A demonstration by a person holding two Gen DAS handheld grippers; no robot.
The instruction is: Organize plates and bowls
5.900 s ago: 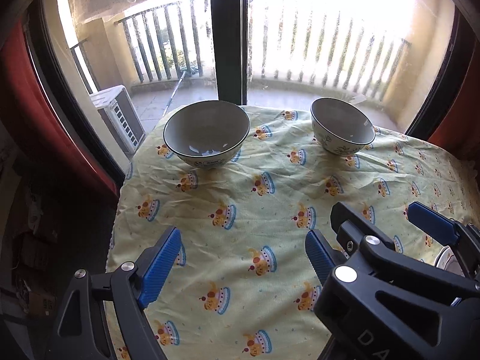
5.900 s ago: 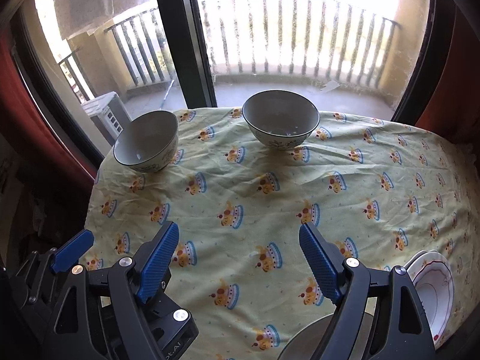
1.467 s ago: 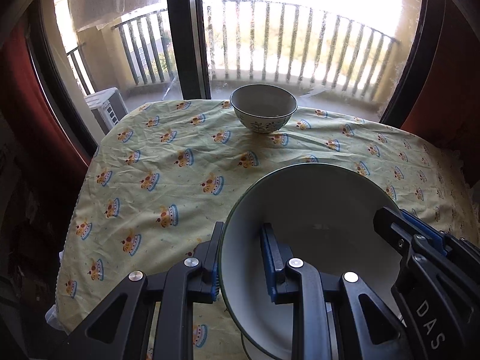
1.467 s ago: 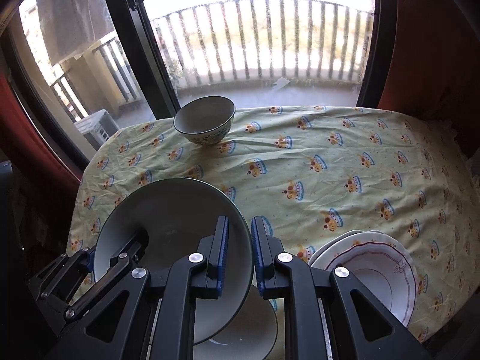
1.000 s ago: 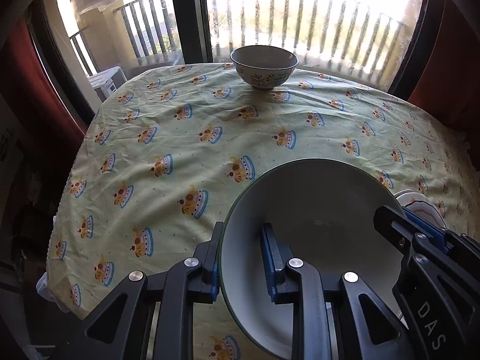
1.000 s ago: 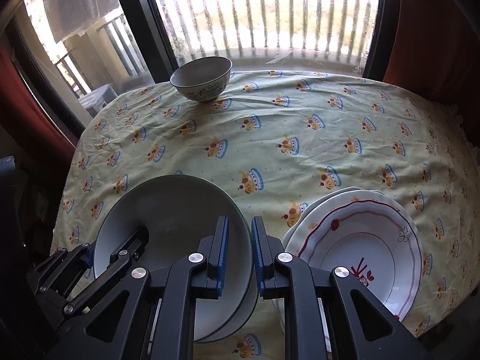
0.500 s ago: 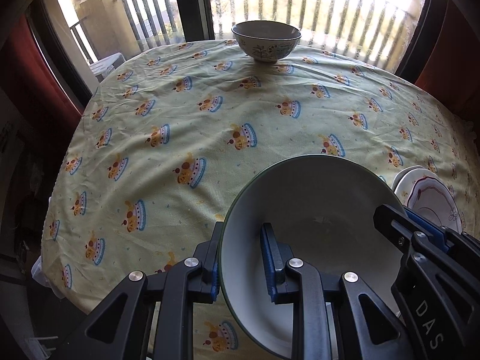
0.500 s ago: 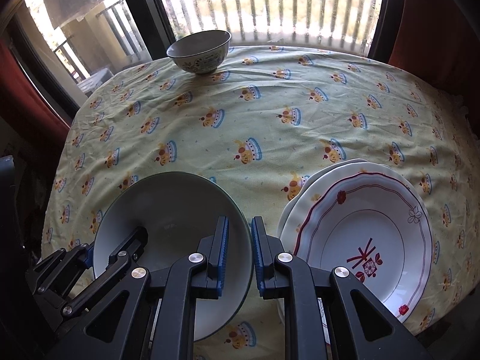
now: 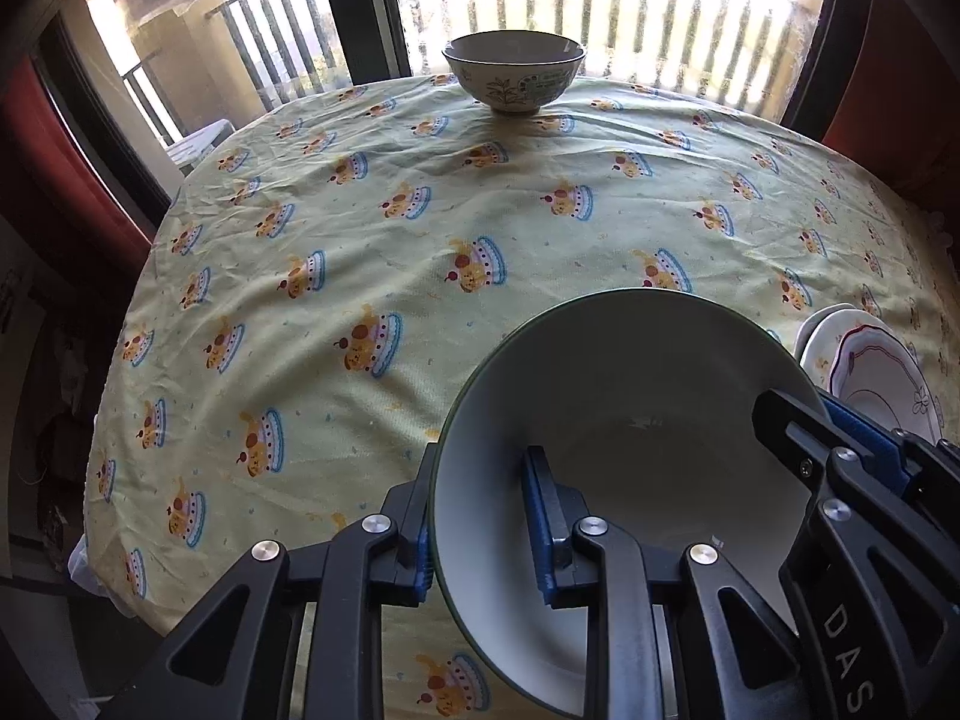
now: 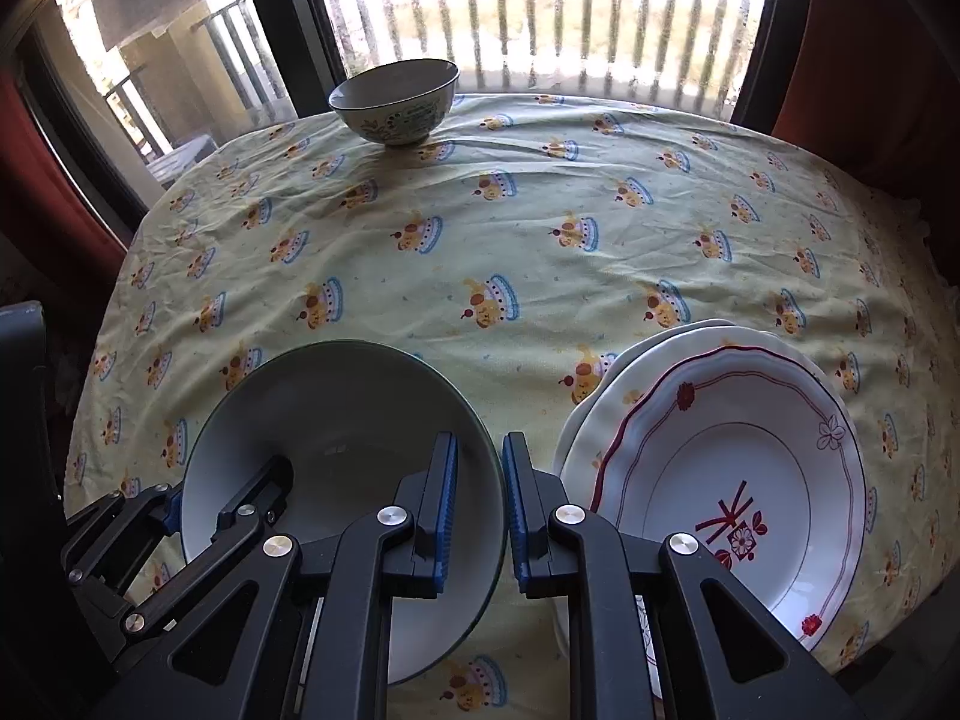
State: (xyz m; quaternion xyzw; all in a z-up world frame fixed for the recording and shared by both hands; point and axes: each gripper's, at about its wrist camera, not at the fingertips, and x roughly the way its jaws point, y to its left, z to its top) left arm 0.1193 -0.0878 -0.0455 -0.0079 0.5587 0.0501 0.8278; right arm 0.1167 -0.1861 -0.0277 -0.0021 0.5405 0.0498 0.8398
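A large pale bowl (image 9: 630, 414) (image 10: 336, 420) with a dark green rim hangs low over the near part of the table, tilted toward me. My left gripper (image 9: 480, 528) (image 10: 210, 498) is shut on its left rim, one pad inside and one outside. My right gripper (image 10: 478, 510) (image 9: 840, 438) is shut on the right rim the same way. Whether the bowl's base touches the cloth is hidden. A small patterned bowl (image 9: 513, 72) (image 10: 393, 102) stands at the far edge. A stack of white plates (image 10: 732, 468) (image 9: 870, 372), the top one red-trimmed, lies just right of the held bowl.
A pale yellow tablecloth (image 9: 420, 240) with a cake print covers the round table. The table drops off at the left edge (image 9: 120, 360). Behind it are a dark window frame (image 10: 282, 30), balcony railings and red curtains (image 10: 852, 48).
Both grippers have sunk a little with the large bowl still between them. The plate stack now shows larger and closer on the right.
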